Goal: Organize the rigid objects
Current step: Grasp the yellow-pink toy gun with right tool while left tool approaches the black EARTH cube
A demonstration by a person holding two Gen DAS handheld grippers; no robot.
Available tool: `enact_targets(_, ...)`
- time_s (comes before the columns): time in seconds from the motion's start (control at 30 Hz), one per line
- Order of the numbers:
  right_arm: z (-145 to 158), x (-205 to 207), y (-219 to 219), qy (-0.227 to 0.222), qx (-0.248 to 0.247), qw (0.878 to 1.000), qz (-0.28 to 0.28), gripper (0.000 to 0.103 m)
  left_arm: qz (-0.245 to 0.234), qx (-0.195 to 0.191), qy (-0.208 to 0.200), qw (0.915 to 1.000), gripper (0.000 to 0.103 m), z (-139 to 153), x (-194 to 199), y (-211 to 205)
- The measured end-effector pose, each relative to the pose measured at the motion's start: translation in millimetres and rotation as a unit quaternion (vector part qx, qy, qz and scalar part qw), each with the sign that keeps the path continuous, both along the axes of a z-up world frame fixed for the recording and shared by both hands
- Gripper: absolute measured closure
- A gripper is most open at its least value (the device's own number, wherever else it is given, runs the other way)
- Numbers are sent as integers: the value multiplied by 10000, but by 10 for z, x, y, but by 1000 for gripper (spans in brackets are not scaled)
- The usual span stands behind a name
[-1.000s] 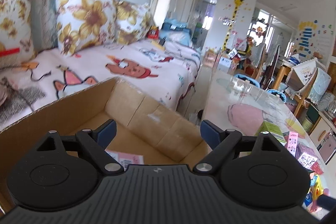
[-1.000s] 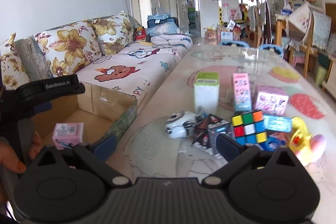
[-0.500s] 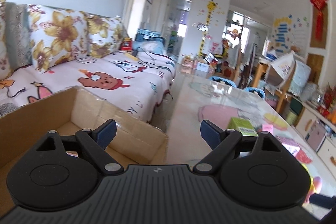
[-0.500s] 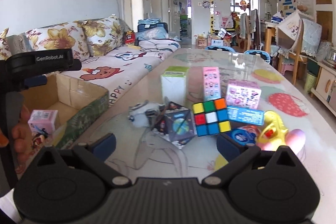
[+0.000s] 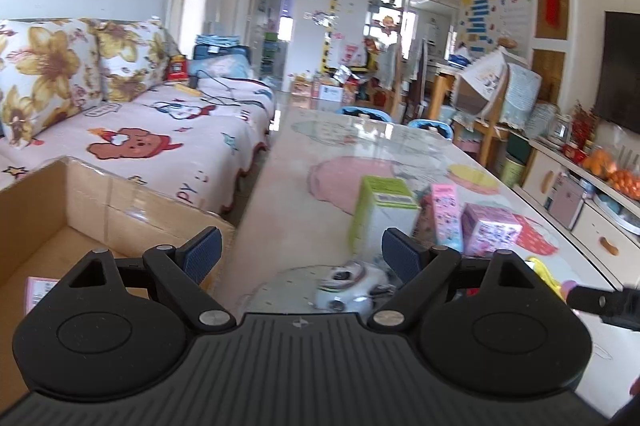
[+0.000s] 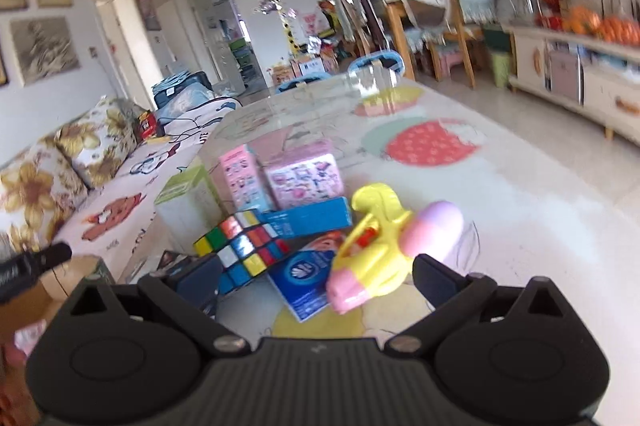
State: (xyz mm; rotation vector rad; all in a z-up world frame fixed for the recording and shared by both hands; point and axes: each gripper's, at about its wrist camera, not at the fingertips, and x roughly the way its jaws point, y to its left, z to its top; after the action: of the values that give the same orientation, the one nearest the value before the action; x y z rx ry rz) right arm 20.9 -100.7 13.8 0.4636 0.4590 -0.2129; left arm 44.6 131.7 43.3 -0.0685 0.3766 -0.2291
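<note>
Toys and small boxes sit heaped on the glass-topped table [image 6: 520, 194], and both grippers are empty, so the step in hand looks like a reach for the next item to go into the cardboard box [image 5: 80, 194]. The left gripper [image 5: 301, 252] has its jaws spread wide with nothing between them; it hangs beside the cardboard box's near right corner, pointing past it at a white toy [image 5: 344, 290] just beyond its fingertips, though that toy is blurred. One pink packet [image 5: 38, 292] already lies on the floor of the cardboard box. The right gripper [image 6: 316, 276] is likewise parted and holds nothing; it hovers at the near edge of the heap, with a yellow-and-pink plastic toy [image 6: 376, 250] right ahead, a Rubik's cube [image 6: 240, 250] to its left, a blue carton [image 6: 312, 218] leaning on the cube, and a blue tissue pack [image 6: 308, 282] flat beneath. Behind the cube stand a green-topped white box [image 6: 188, 202], a tall pink box [image 6: 240, 178] and a squat pink box [image 6: 304, 178]. Judging by aim, the yellow-and-pink toy is the likely pick: the next move calls for lowering the right jaws around its narrower body, closing firmly, and lifting clear without knocking the blue carton off the cube.
</note>
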Motion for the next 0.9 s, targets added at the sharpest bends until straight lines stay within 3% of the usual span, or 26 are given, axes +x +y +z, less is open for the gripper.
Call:
enact_targets(0.3, -247, -30, -526, 23, 1891, 9819, 99, 27, -491, 240, 64, 9985, 0, -88, -13, -120)
enact_targets(0.53, -444, -14, -744, 47, 3051, 9523, 14, 35, -866, 498, 135, 9949, 0, -185, -48, -195)
enact_targets(0.7, -482, -2, -831, -207, 3375, 9409, -170, 38, -1037, 561, 269, 9927, 0, -246, -39, -214)
enact_targets(0.9, -490, -14, -842, -487, 3203, 9451, -440, 41, -1152, 493, 563, 9905, 0, -302, 31, -244)
